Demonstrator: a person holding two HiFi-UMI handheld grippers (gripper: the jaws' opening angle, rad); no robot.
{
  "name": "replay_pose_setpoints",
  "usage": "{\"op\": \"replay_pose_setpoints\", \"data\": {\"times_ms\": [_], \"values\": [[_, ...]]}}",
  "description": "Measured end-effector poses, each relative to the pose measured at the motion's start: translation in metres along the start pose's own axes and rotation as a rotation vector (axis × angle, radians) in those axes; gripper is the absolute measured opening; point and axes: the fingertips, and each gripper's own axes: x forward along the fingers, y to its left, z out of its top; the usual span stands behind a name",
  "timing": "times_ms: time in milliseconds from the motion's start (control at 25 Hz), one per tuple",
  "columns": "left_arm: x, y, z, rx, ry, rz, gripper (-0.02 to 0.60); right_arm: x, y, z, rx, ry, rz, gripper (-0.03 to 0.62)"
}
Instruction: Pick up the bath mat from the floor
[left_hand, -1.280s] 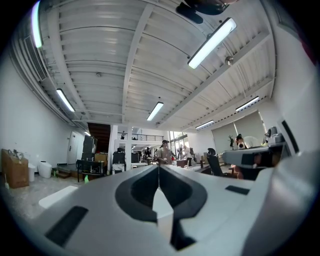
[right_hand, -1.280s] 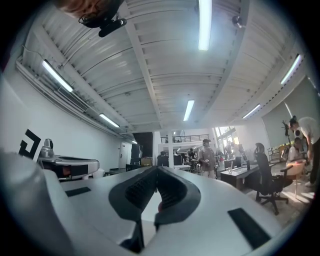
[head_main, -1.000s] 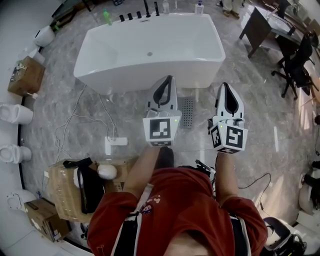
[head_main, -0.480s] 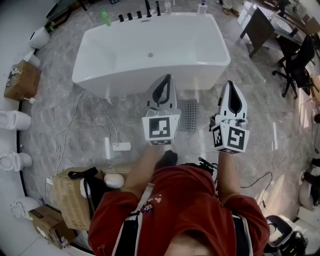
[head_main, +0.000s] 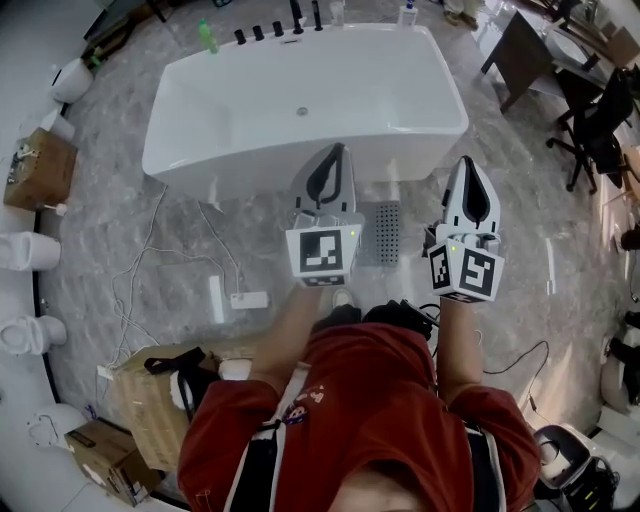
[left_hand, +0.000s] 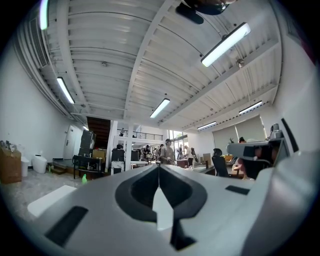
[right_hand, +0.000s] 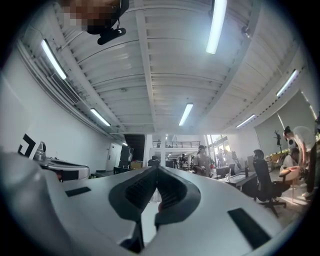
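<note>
Down-left of the left gripper, tan basket with black bag inside

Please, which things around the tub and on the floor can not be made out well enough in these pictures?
1. Grey dotted strip on the floor, head view: too small; bath mat or drain grate, I cannot tell.
2. Floor at the person's feet, head view: hidden by the red shirt.
3. Floor just ahead, both gripper views: blocked by the shut left claw and right claw themselves.
</note>
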Motion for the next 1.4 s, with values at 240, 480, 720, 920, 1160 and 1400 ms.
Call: {"op": "replay_pose_setpoints", "data": {"times_ms": [240, 480, 720, 920, 1160, 1400], "values": [[0.022, -0.006, -0.008, -0.013, 0.017, -0.019, 0.015, 0.012, -0.016, -0.01, 0.003, 0.023, -0.02, 0.012], [0.045, -0.024, -0.014, -0.003, 0.034, -0.009, 0.015, 0.023, -0.048, -0.019, 0.01, 0.022, -0.024, 0.012], [0.067, -0.041, -0.021, 0.005, 0.065, 0.022, 0.015, 0.037, -0.081, -0.033, 0.03, 0.043, -0.006, 0.012], [0.088, -0.06, -0.034, 0.01, 0.088, 0.048, 0.015, 0.05, -0.113, -0.051, 0.052, 0.066, 0.002, 0.012], [0.1, -0.076, -0.058, 0.005, 0.117, 0.092, 0.015, 0.056, -0.138, -0.077, 0.029, 0.101, 0.02, 0.012], [0.1, -0.078, -0.105, -0.007, 0.191, 0.144, 0.015, 0.058, -0.139, -0.131, 0.005, 0.196, 0.078, 0.012]]}}
